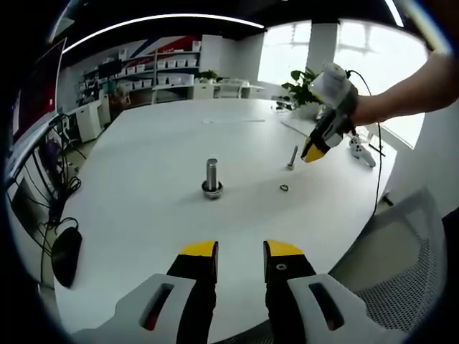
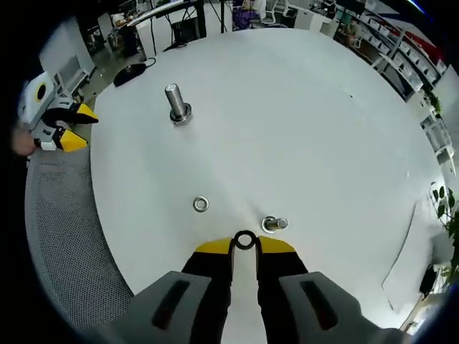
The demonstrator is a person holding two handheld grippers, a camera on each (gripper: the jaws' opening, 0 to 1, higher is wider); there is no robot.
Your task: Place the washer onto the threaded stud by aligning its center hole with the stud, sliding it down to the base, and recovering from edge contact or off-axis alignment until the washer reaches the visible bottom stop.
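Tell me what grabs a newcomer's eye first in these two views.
In the right gripper view, the right gripper pinches a small dark ring at its yellow jaw tips, just above a white table. A thick threaded stud stands upright mid-table. A loose washer and a slimmer bolt sit near the ring.

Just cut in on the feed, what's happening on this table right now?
A person works two handheld grippers over a white table. The right gripper pinches a small dark ring at its fingertips, above a slim upright bolt and a loose washer. The thick threaded stud stands apart on its base, nothing being lowered onto it yet. The left gripper hovers open near the table's edge, holding nothing.
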